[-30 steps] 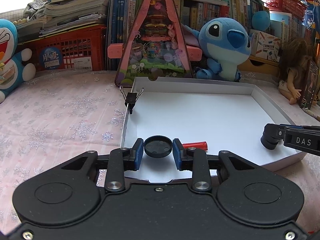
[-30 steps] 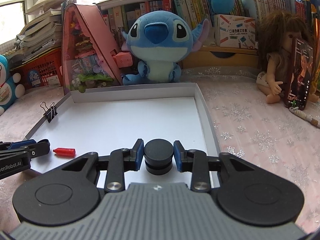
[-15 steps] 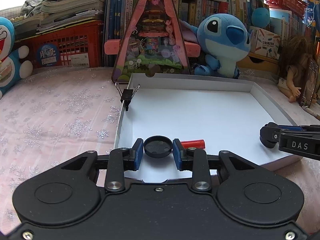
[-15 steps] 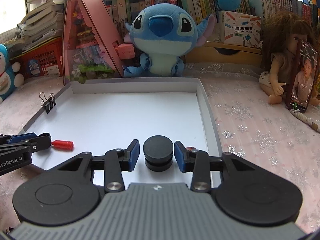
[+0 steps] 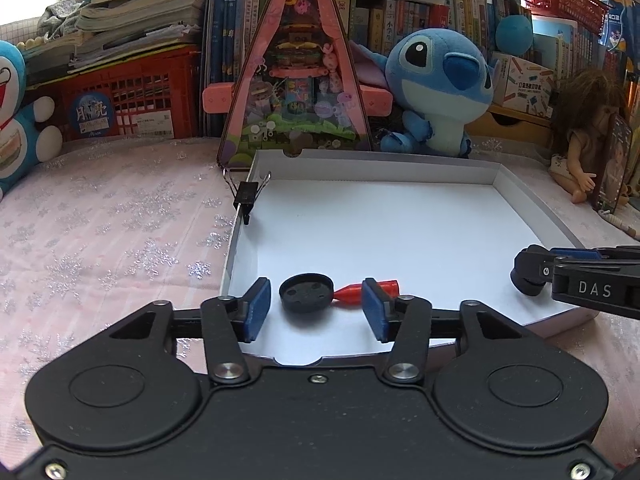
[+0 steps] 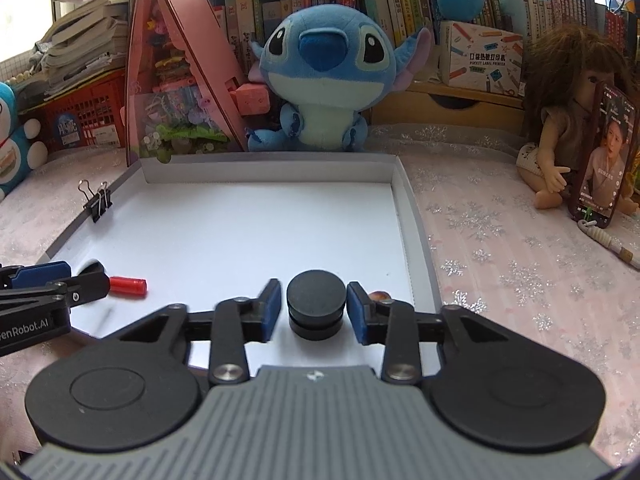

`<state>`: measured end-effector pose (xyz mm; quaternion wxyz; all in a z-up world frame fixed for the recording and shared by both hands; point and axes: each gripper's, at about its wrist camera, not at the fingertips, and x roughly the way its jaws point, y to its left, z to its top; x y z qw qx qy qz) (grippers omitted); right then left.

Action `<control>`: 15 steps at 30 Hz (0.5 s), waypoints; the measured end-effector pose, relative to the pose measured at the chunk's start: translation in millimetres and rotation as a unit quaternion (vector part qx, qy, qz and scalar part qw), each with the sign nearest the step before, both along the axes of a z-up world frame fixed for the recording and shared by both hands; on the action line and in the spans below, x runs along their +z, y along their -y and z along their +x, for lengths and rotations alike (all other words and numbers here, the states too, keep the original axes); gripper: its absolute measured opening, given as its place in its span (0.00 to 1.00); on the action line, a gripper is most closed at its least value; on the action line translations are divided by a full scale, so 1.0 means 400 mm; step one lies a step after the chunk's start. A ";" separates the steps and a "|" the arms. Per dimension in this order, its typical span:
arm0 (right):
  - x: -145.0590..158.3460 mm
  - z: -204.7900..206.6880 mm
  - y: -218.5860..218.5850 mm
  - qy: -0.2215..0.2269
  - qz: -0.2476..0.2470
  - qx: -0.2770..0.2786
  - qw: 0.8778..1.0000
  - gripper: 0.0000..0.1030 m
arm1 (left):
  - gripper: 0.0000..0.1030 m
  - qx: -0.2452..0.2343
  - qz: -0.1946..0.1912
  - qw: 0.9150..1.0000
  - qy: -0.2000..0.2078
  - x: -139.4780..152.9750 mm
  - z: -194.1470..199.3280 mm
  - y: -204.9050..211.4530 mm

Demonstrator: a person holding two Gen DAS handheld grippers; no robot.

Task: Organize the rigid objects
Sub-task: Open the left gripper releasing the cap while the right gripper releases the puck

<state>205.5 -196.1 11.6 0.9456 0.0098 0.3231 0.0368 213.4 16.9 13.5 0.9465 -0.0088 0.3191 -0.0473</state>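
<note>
A shallow white cardboard box lid (image 5: 372, 168) lies open on a pink cloth with shiny snowflakes (image 5: 120, 232).

The left gripper (image 5: 316, 307) hangs low over the near left corner of the lid. Its blue pads (image 5: 258, 306) are moving apart, and they do not touch anything. Between them a flat round black cap (image 5: 306, 293) lies on the white floor of the lid. A small red plastic cone-tipped piece (image 5: 362, 290) lies just beside the cap on its right, and the two may be touching, but it is hard to tell.

The right gripper (image 6: 313, 310) is over the near right part of the lid. Its blue pads are moving apart too. A thick round black knob (image 6: 317, 303) stands upright between them with a small gap on each side.

A black metal binder clip (image 5: 245, 196) is clipped on the left wall of the lid, well away from both grippers.

A blue plush toy with big ears (image 6: 324, 76) sits behind the far wall of the lid.
</note>
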 end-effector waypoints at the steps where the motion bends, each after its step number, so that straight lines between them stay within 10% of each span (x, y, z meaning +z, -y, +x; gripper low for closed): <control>1: 0.004 -0.004 0.001 0.002 0.000 0.000 1.000 0.56 | 0.49 -0.001 0.000 1.000 0.001 0.004 -0.003 -0.001; 15: 0.041 -0.123 0.004 0.039 -0.013 0.011 0.999 0.71 | 0.62 -0.043 -0.009 0.999 0.030 0.072 -0.140 0.002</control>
